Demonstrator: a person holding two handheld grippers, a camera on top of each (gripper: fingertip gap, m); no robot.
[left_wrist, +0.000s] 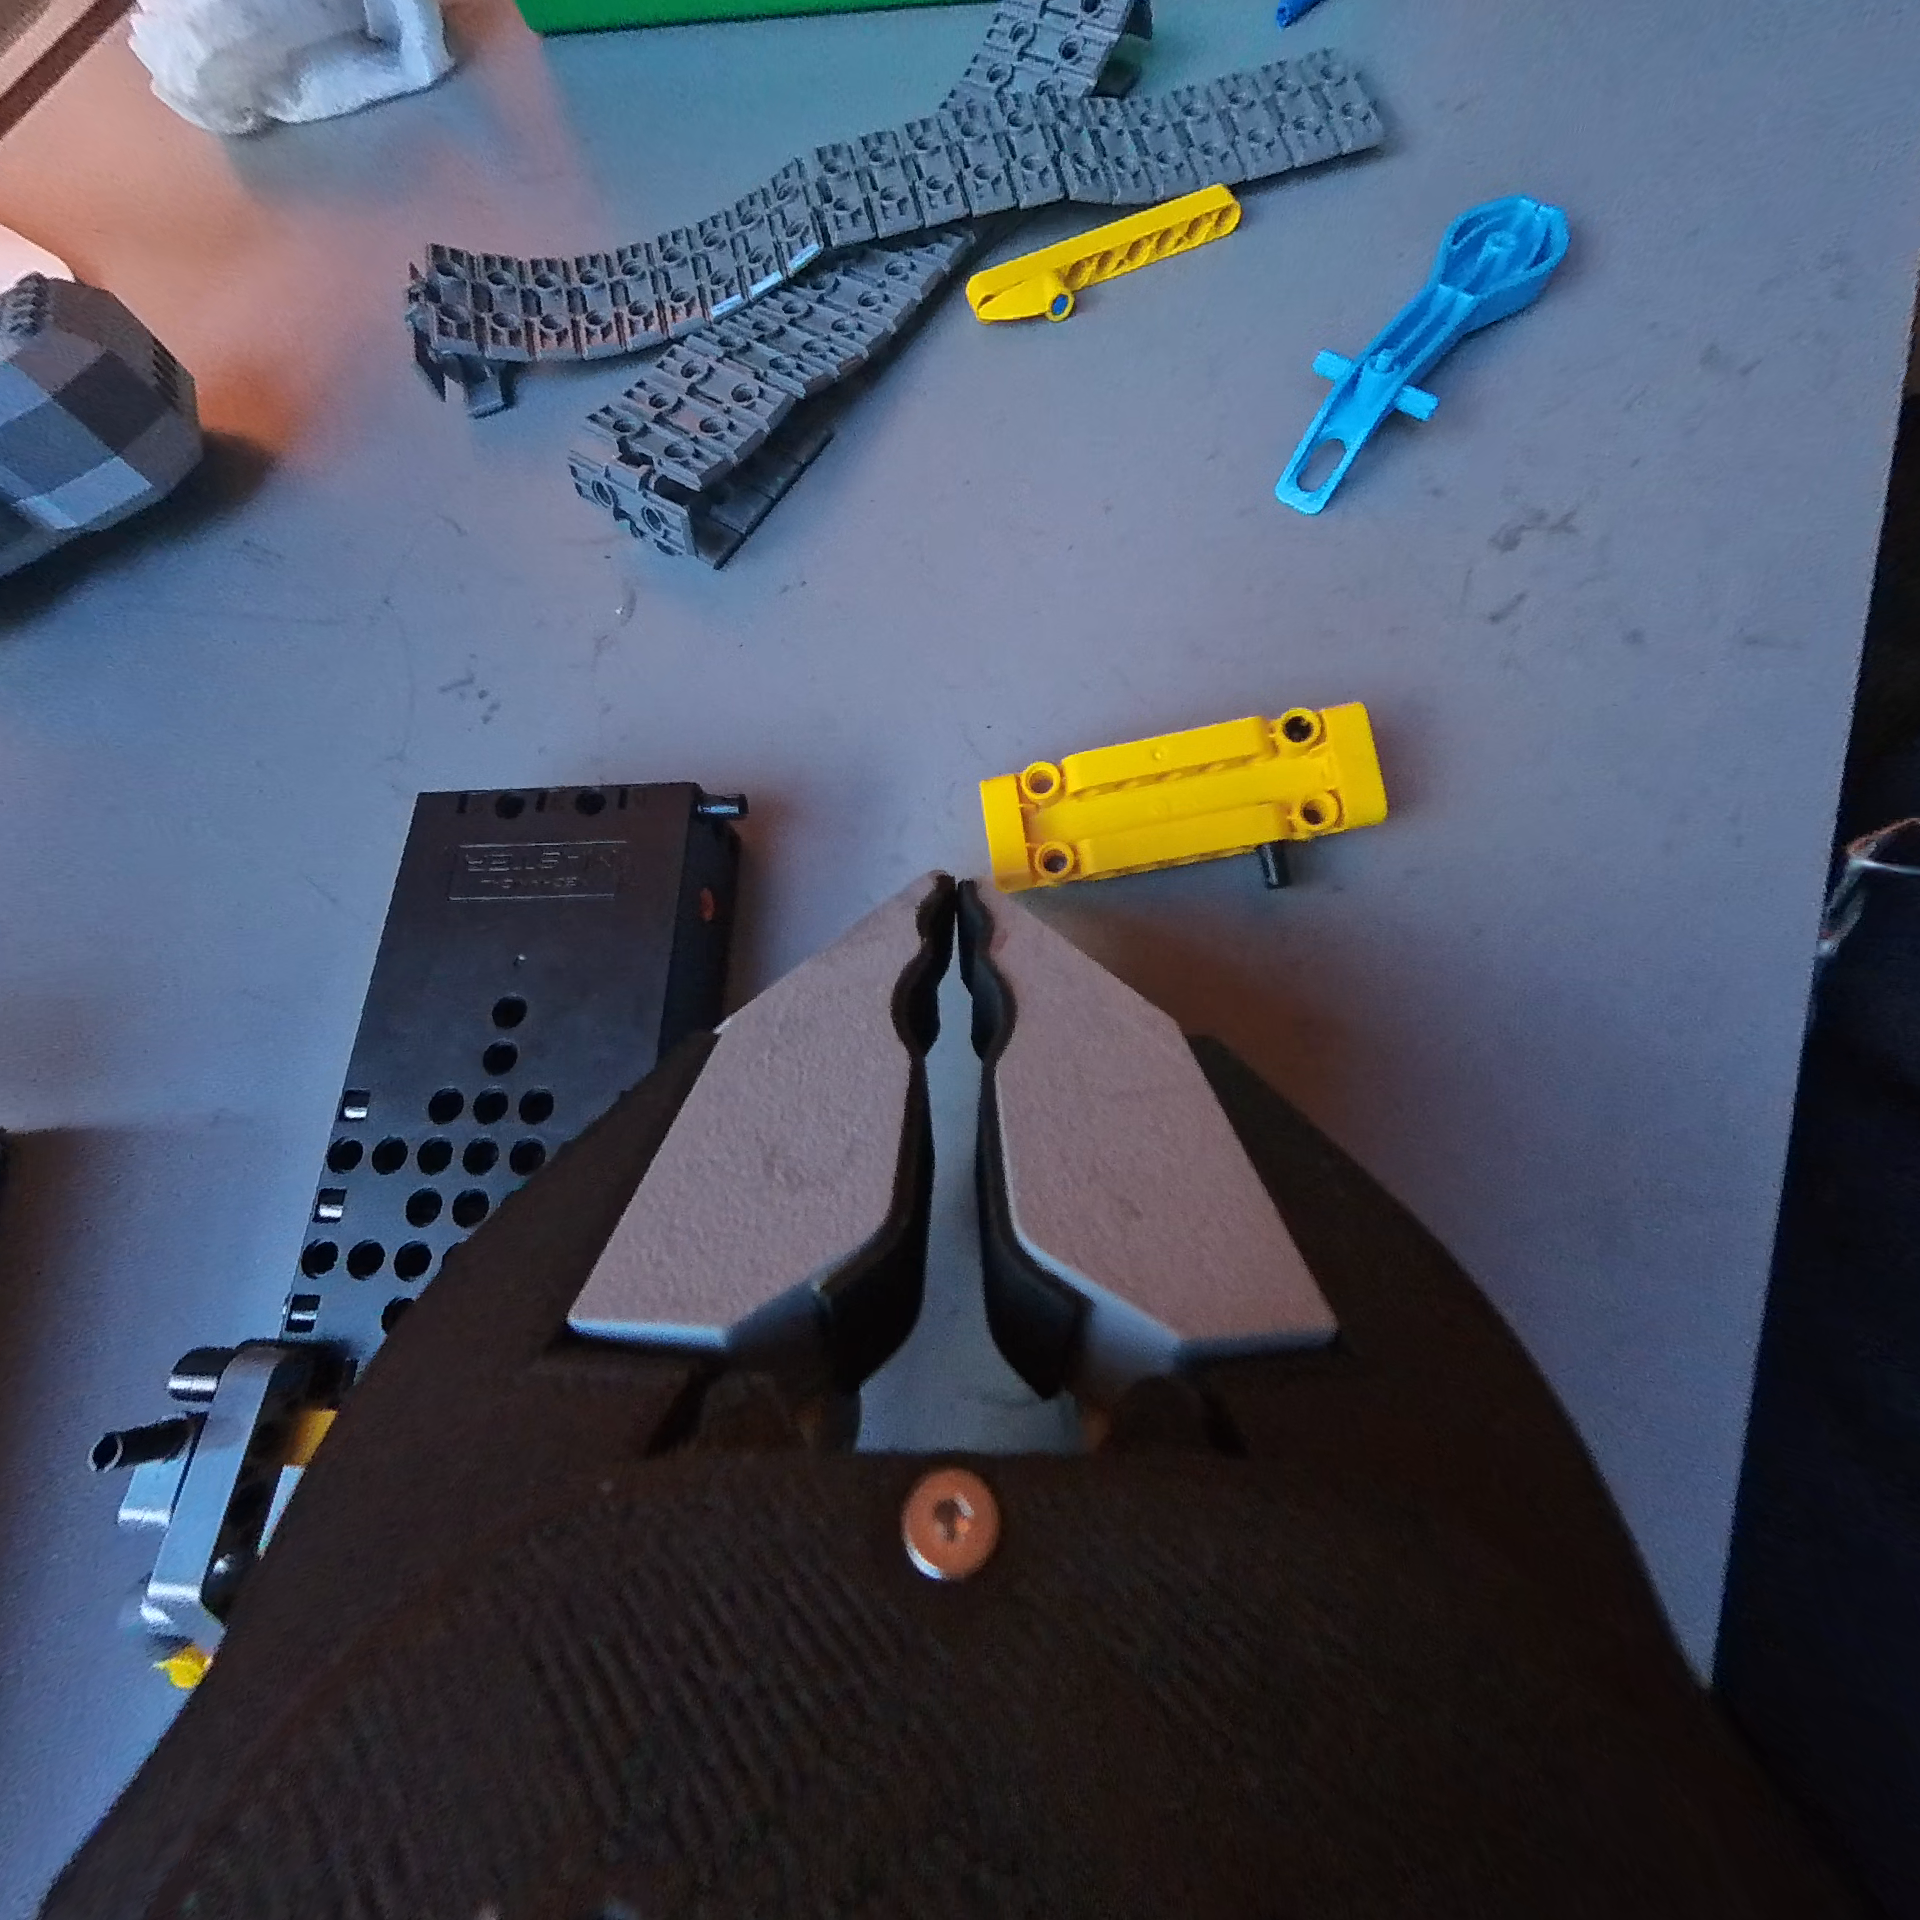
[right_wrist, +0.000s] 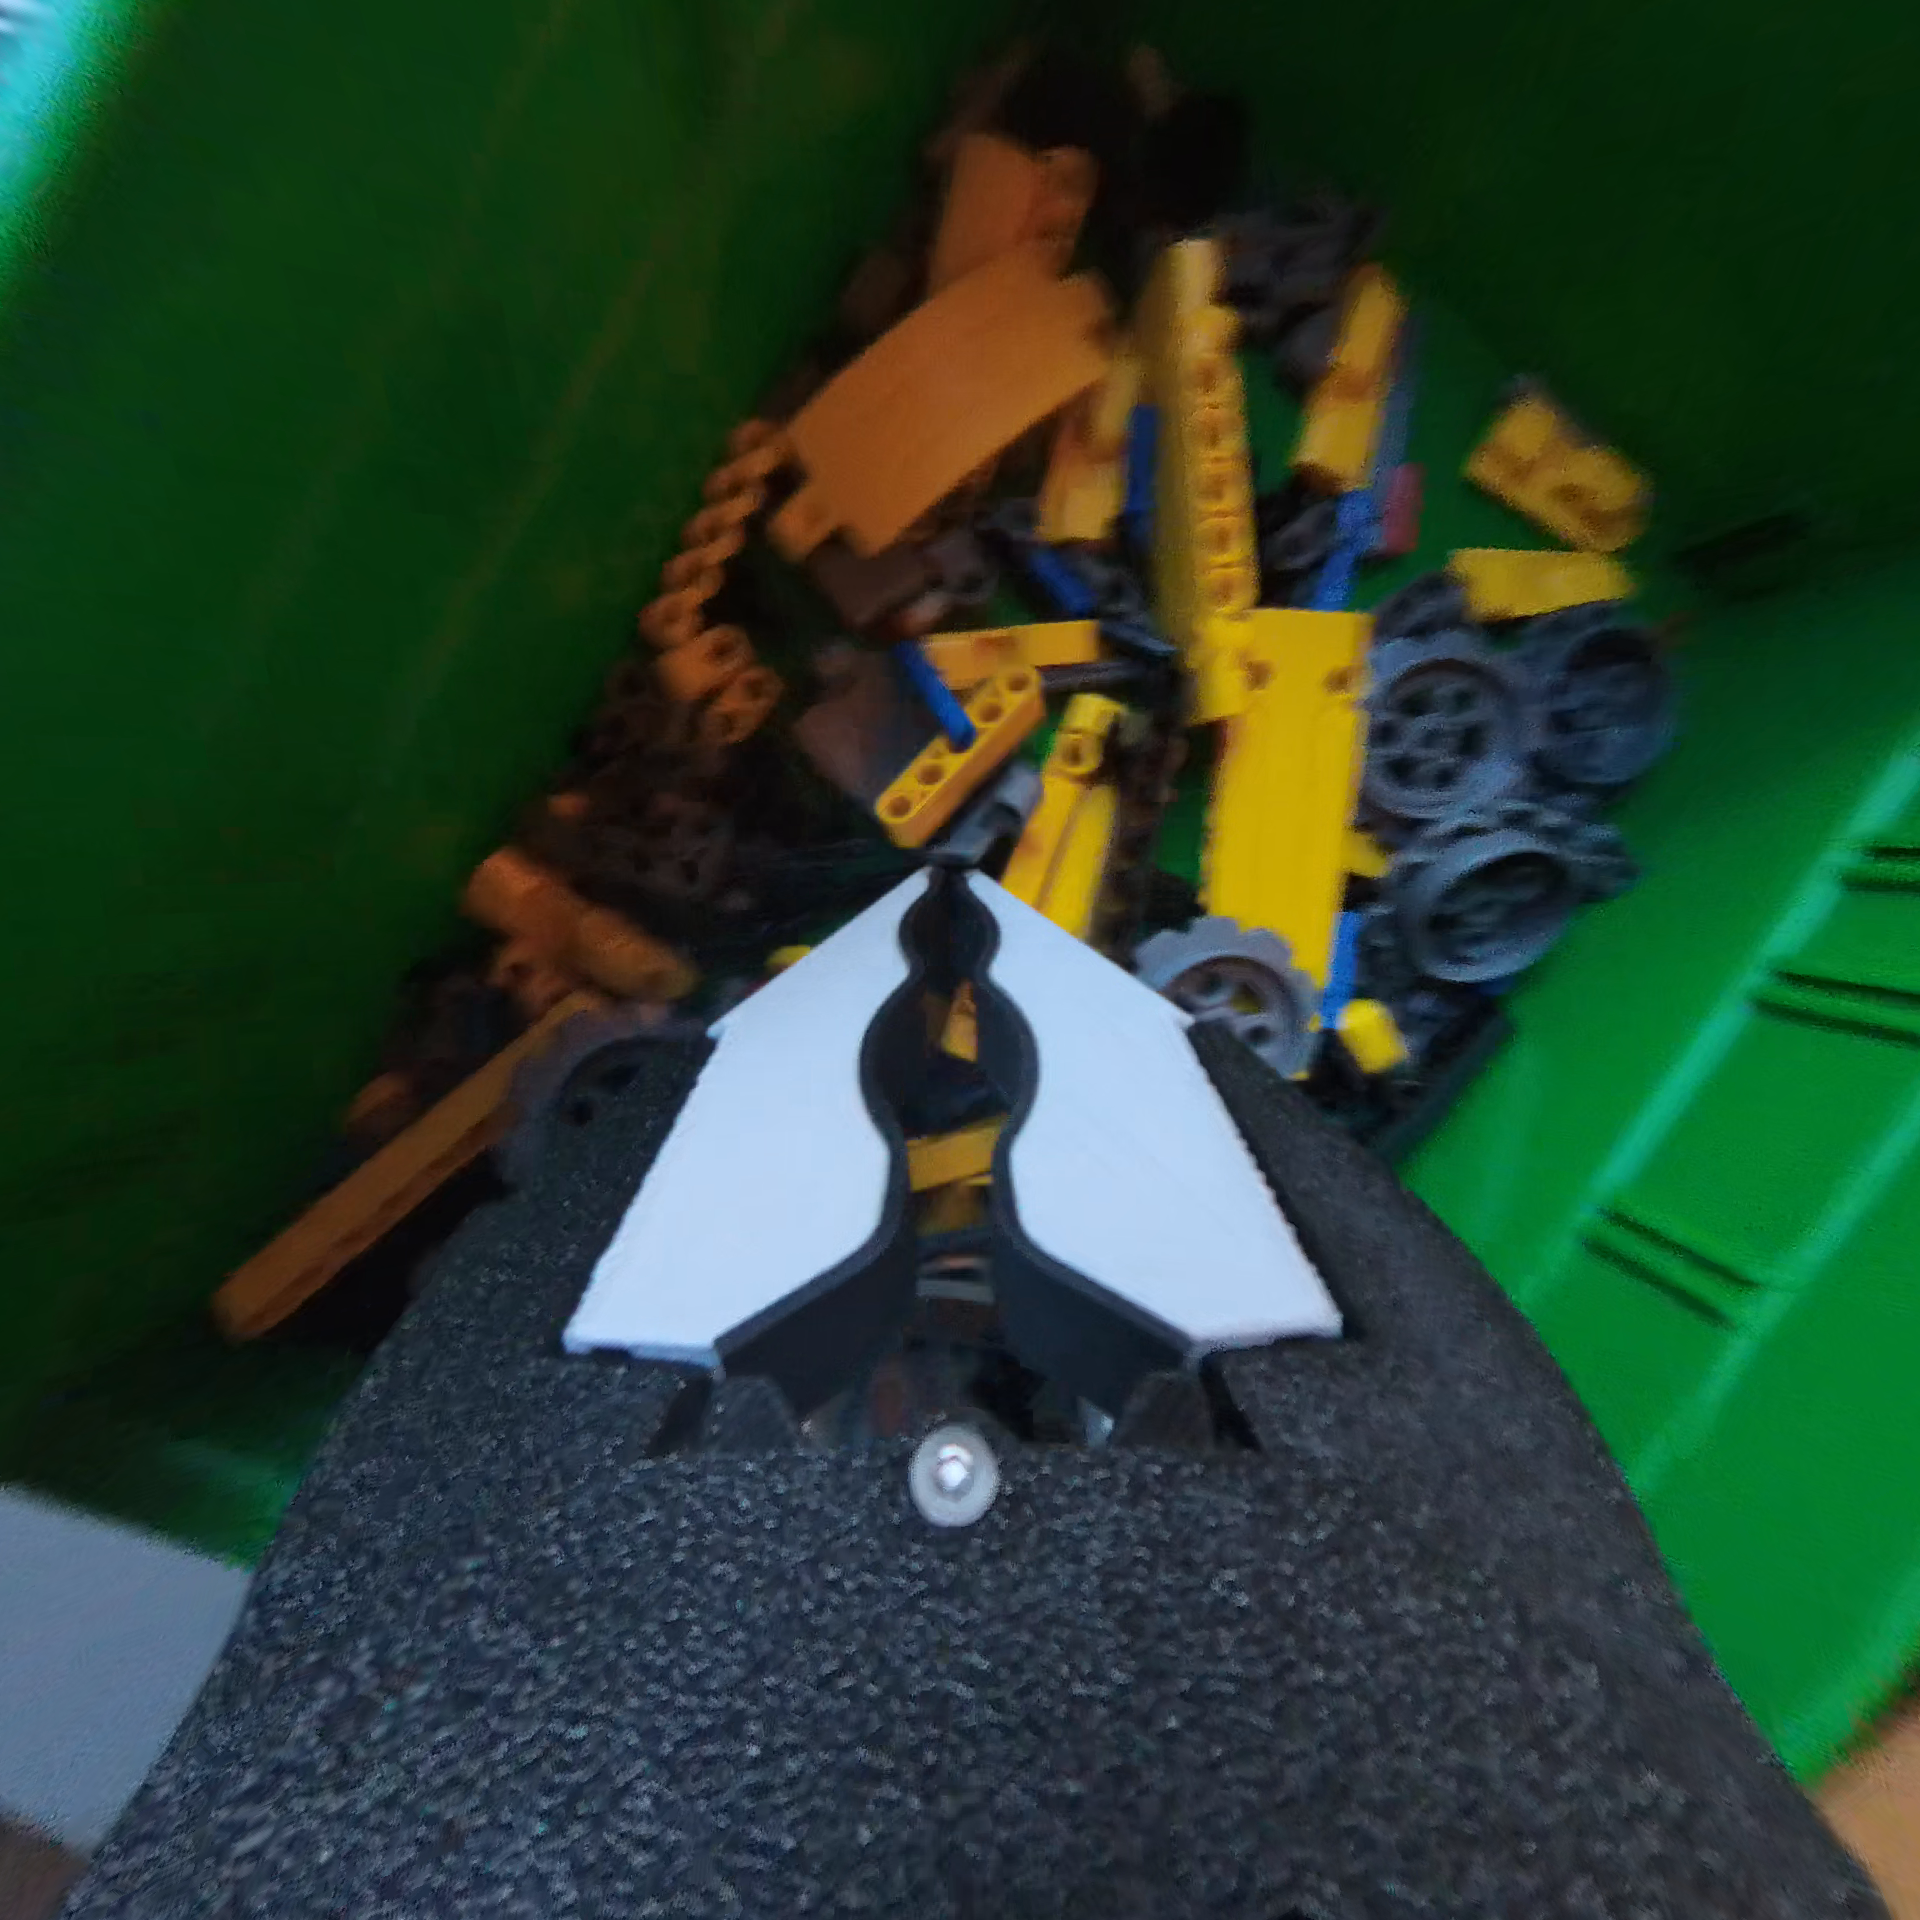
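Now left hand-held gripper (left_wrist: 954, 886) closed, empty, yellow brick (left_wrist: 1181, 795) just right; right hand-held gripper (right_wrist: 951, 871) closed.

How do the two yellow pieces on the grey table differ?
The yellow block is wide and chunky, lying just ahead of the left claw; the yellow beam is thin and long, lying far off beside the grey track links. The block has a black pin, the beam a blue one. Both lie flat, untouched.

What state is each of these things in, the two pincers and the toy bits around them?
left gripper: shut, empty, over the table.
yellow block: lying flat, just beyond the tips.
grey track strips: laid out, overlapping.
right gripper: shut, inside the bin.
green bin: filled with loose pieces.
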